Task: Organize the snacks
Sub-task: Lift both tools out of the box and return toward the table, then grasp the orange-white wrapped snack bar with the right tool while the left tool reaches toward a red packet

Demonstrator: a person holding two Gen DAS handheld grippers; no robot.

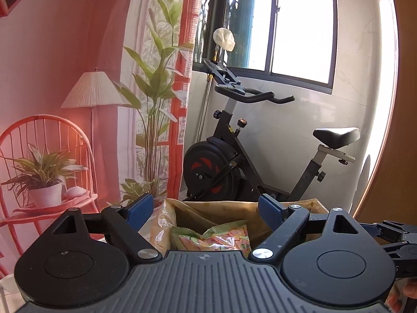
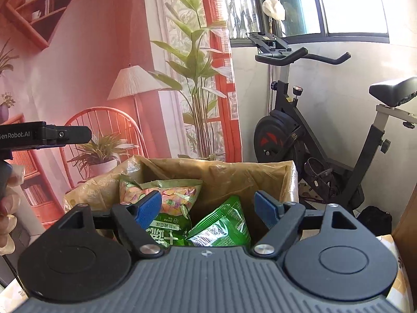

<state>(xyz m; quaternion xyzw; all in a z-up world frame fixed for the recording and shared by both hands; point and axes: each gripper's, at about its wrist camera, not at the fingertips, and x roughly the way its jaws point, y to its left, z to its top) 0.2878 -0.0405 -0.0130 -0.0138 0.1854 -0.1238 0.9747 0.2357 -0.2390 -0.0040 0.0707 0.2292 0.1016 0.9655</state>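
Observation:
A cardboard box [image 2: 234,174] lined with a yellowish plastic bag stands in front of both grippers; it also shows in the left wrist view [image 1: 224,208]. Inside lie a large snack bag with a clear window of colourful pieces [image 2: 172,195], also in the left wrist view [image 1: 216,240], and a smaller green snack packet [image 2: 221,224]. My right gripper [image 2: 208,206] is open and empty above the box's near side. My left gripper [image 1: 206,211] is open and empty, also over the box. The left gripper's body [image 2: 44,135] shows at the left of the right wrist view.
A black exercise bike [image 1: 234,156] stands behind the box by a window. A printed backdrop with a chair, lamp and plants [image 1: 78,130] hangs at the left. A wooden panel [image 1: 406,130] stands at the right.

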